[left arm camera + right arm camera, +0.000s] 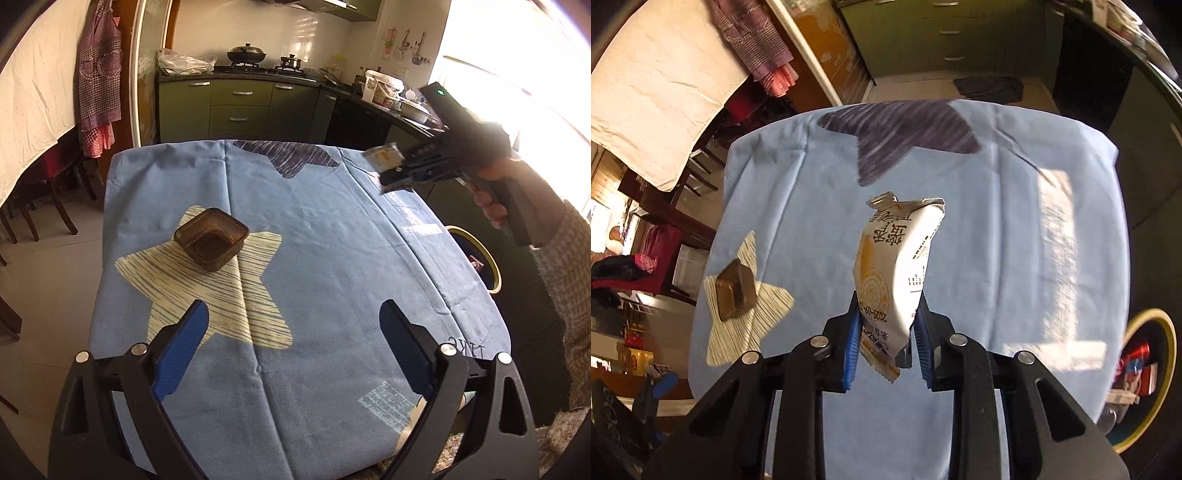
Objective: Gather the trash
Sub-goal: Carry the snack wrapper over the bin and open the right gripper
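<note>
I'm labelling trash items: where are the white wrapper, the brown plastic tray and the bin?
white wrapper (897,266), right wrist view, its printed middle
brown plastic tray (211,238), left wrist view, its inner floor
bin (484,254), left wrist view, its yellow rim

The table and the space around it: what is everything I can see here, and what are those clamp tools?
Wrapper: one, white and yellow, clamped between the right tool's blue pads, lifted above the cloth.
Plastic tray: one, brown, empty, on the pale star at the table's left.
Tablecloth: one, blue with pale and dark stars, covering the table.
Trash bin: one, yellow-rimmed, on the floor beside the table's right edge, with red packaging inside.
Apron: one, purple checked, hanging at the far left.
Wok: one, dark, on the stove behind.
Left gripper: one, black with blue pads, open, empty, over the table's near end.
Right gripper: one, shut on the wrapper.
Hand: one, holding the right gripper's handle.
</note>
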`<act>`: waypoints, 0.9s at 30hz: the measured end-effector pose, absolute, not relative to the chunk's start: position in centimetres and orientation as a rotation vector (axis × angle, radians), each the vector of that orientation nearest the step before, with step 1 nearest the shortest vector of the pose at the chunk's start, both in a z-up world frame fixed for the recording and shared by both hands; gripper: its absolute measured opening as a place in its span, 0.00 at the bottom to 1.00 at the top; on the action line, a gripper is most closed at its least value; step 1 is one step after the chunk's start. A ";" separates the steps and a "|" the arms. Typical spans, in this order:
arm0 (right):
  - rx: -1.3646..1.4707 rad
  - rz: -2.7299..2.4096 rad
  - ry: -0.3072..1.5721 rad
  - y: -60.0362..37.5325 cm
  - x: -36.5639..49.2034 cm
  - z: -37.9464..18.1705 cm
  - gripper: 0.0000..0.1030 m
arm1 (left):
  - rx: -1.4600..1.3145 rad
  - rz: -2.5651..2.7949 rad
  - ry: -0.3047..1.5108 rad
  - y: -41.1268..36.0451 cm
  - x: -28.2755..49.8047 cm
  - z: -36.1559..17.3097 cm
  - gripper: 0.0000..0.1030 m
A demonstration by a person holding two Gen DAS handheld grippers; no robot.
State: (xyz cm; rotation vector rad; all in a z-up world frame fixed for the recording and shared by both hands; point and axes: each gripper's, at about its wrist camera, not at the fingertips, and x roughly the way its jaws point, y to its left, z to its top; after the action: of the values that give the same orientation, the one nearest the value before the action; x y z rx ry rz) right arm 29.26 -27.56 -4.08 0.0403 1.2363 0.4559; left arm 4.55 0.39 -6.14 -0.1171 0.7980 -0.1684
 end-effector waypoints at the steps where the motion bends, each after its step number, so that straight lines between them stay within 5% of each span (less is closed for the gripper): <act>1: 0.054 0.422 1.231 -30.3 28.4 -4.0 0.27 | -0.110 -0.178 0.798 -0.1 4.6 -6.1 0.86; 15: 0.269 -0.106 1.289 -57.4 24.6 -10.9 0.28 | -0.039 -0.230 0.832 -4.8 6.1 -6.4 0.86; 18: 0.285 -0.127 1.300 -58.8 24.9 -12.5 0.33 | -0.036 -0.224 0.836 -5.0 6.3 -6.3 0.86; 20: 0.281 -0.147 1.298 -59.2 24.9 -12.7 0.53 | -0.034 -0.218 0.839 -4.9 6.5 -6.3 0.86; 27: 0.268 -0.132 1.150 -58.6 21.3 -9.8 0.57 | -0.036 -0.190 0.844 -4.2 6.7 -6.3 0.87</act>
State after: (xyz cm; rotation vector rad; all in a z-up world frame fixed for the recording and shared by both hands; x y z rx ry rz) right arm 21.30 -58.59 -9.75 0.2675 1.1501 -0.1318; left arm 6.67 -4.23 -6.27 -0.0357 0.8442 -0.1903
